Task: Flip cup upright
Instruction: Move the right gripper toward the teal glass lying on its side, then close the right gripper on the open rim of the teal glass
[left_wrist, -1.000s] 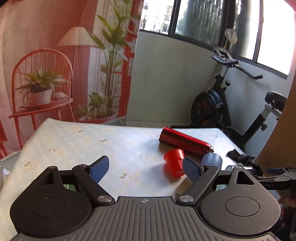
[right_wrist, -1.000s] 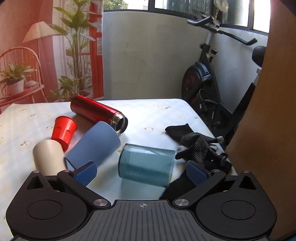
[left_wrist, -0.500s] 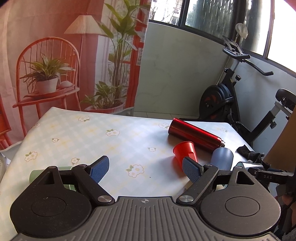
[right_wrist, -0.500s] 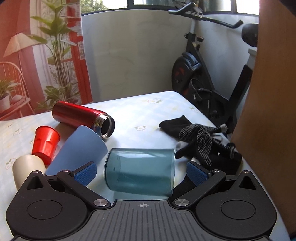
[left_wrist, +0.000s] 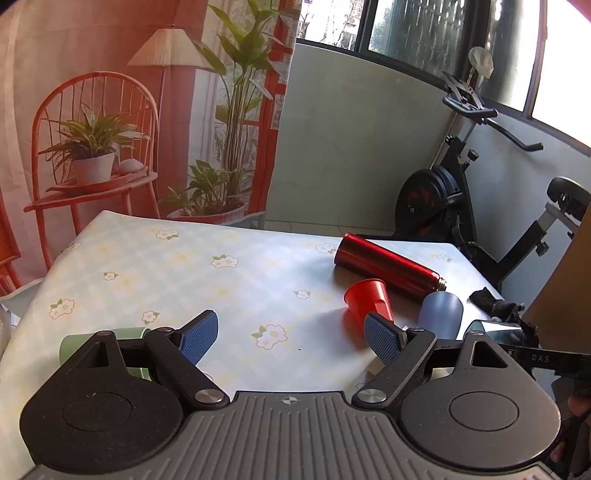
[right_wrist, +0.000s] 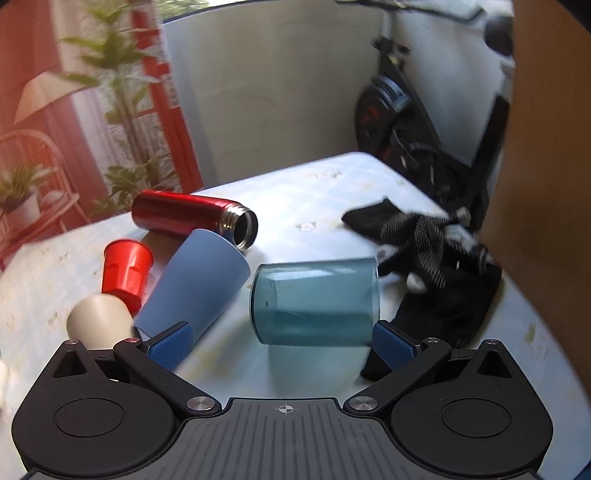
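A clear blue-tinted cup (right_wrist: 316, 301) lies on its side on the table, mouth to the right. My right gripper (right_wrist: 282, 345) is open and empty, its jaws straddling the cup's near side. The cup also shows at the right edge of the left wrist view (left_wrist: 496, 329). My left gripper (left_wrist: 290, 338) is open and empty above the table, away from the cups.
A blue cup (right_wrist: 195, 284), red cup (right_wrist: 127, 271), cream cup (right_wrist: 98, 323) and open red flask (right_wrist: 192, 218) lie on their sides left of the clear cup. Black gloves (right_wrist: 432, 254) lie right of it. A green cup (left_wrist: 107, 343) lies by my left gripper. An exercise bike (left_wrist: 461, 206) stands beyond the table.
My right gripper has moved forward and closer to the clear cup, which now sits between its fingertips. My left gripper has drifted back and to the left, bringing the green cup into view.
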